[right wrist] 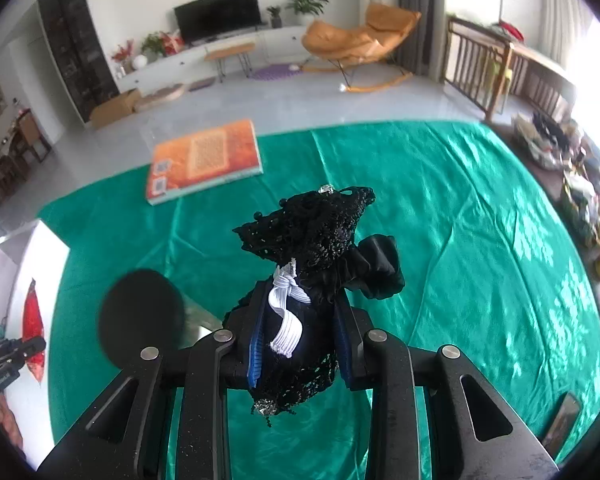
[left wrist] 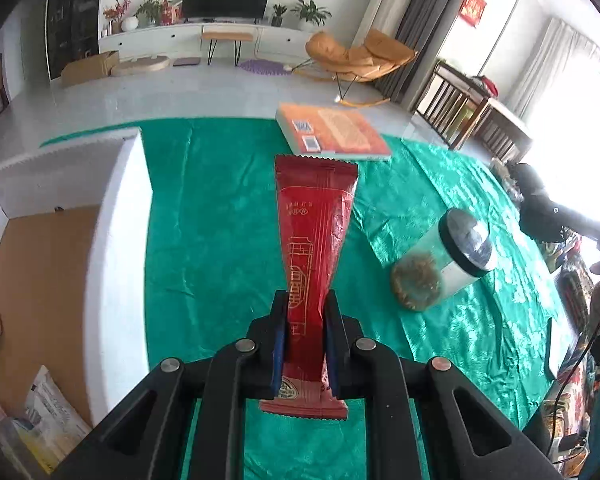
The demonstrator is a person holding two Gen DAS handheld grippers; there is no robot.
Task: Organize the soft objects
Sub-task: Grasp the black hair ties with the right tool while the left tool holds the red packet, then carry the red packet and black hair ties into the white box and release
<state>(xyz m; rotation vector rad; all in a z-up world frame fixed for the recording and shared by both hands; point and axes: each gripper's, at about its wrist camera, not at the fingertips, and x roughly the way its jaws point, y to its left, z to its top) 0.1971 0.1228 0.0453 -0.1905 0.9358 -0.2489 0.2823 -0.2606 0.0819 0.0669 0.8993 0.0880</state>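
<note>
Your left gripper [left wrist: 306,300] is clamped on a long red foil sachet [left wrist: 314,248], its blue pads pinching the lower part so the packet waists in at the grip and fans wider toward its far end. The sachet is glossy dark red with fine gold line drawings and small gold lettering, its two short ends crimped in a zigzag; it is held up off the green cloth [left wrist: 220,220] that covers the surface, pointing away toward an orange book [left wrist: 336,132] lying flat at the far edge. To the right of it a clear jar with a black lid [left wrist: 444,260] lies on its side, and to the left stands an open white box with a brown bottom [left wrist: 112,240]. Your right gripper [right wrist: 300,312] is closed on a bundle of black fabric [right wrist: 320,232]: coarse lace netting with small black beads and a clear stone on top, a ruffle of smooth black satin bulging out on the right, and a white ribbed elastic strap [right wrist: 286,308] knotted and hanging down the front. The bundle is lifted clear of the cloth, another shiny stone dangling at its near end.
</note>
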